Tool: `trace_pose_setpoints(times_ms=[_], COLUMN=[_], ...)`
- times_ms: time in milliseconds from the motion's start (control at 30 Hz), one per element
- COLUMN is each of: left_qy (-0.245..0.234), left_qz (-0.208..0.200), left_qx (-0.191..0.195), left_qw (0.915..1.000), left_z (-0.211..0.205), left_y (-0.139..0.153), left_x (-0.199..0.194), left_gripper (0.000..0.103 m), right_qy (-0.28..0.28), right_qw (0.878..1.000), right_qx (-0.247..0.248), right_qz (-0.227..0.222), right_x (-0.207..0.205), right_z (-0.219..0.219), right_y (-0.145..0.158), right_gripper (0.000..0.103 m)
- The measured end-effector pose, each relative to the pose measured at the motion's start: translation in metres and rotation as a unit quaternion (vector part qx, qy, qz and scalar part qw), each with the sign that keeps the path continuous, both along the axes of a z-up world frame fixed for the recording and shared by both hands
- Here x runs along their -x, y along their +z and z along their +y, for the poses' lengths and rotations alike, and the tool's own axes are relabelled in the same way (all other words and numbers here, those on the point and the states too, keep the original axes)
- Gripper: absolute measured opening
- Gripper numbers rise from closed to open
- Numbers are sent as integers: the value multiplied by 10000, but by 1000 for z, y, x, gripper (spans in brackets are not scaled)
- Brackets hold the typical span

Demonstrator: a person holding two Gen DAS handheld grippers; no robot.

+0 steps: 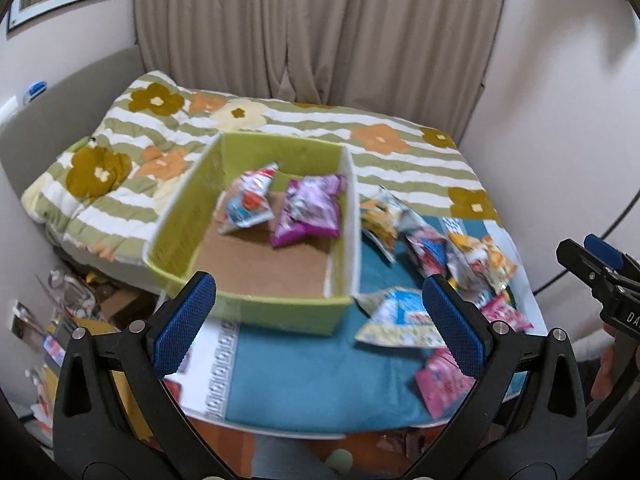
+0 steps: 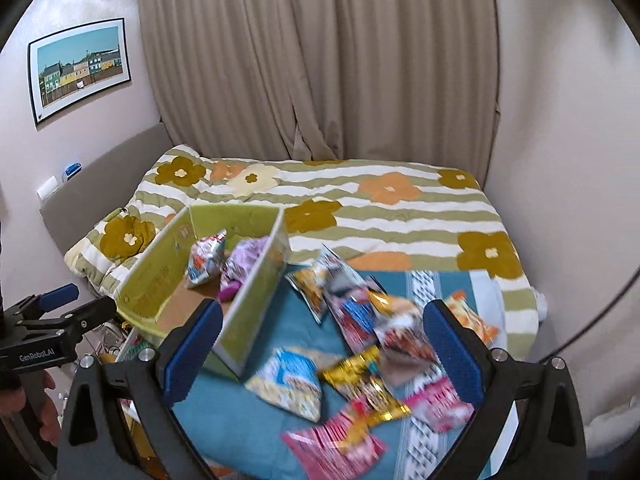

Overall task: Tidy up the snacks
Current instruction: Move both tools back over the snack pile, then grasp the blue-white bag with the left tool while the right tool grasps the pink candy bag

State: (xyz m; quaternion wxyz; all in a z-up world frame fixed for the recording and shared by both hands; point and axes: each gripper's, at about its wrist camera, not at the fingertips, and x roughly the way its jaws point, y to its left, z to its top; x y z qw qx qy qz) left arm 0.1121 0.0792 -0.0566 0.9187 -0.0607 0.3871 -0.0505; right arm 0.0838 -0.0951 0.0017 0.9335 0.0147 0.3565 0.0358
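Note:
A green open box [image 1: 256,304] [image 2: 160,280] sits on the bed. Inside it lie a blue-and-red snack bag [image 1: 250,200] [image 2: 206,260] and a purple snack bag [image 1: 310,210] [image 2: 244,260]. Several loose snack bags lie on the teal cloth [image 1: 304,372] [image 2: 224,408] right of the box: a blue-and-cream bag [image 1: 394,316] [image 2: 290,380], a yellow one [image 2: 364,388], pink ones [image 1: 444,386] [image 2: 340,444]. My left gripper [image 1: 320,324] is open and empty, above the box's near wall. My right gripper [image 2: 324,352] is open and empty, above the loose bags.
The bed has a green-striped floral quilt [image 1: 132,168] [image 2: 400,216]. Beige curtains [image 1: 312,28] hang behind it. Clutter lies on the floor [image 1: 68,312] left of the bed. The other gripper shows at each view's edge: the right one [image 1: 600,276], the left one [image 2: 52,320].

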Motion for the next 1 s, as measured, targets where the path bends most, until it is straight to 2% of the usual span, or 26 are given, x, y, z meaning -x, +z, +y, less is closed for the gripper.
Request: trace_pose_setpoints(times_ms=[233,500,767,1000], left_qy=[-151,-783,-1488,-1976], left_qz=[112,459,961,1479], left_qx=[-50,-386,-873,-1310], left_qw=[9998,9951,9803,9602], left_z=[-48,-110,-156,-184], left_y=[-19,-63,-120,-160], left_x=[7,-30,-69,-92], left_gripper=[103,103,102,102], right_qy=[-137,-689,-1180,-1488], right_qw=[9995,9933,9780,9590], right_qx=[-213,-726,-1192,-1685], right_qz=[187,585,1239,1724], right_x=[36,49,49,58], right_z=[-38,-71,-83,-83], right_y=[-18,-61,-125,-169], right_gripper=[100,100,100,100])
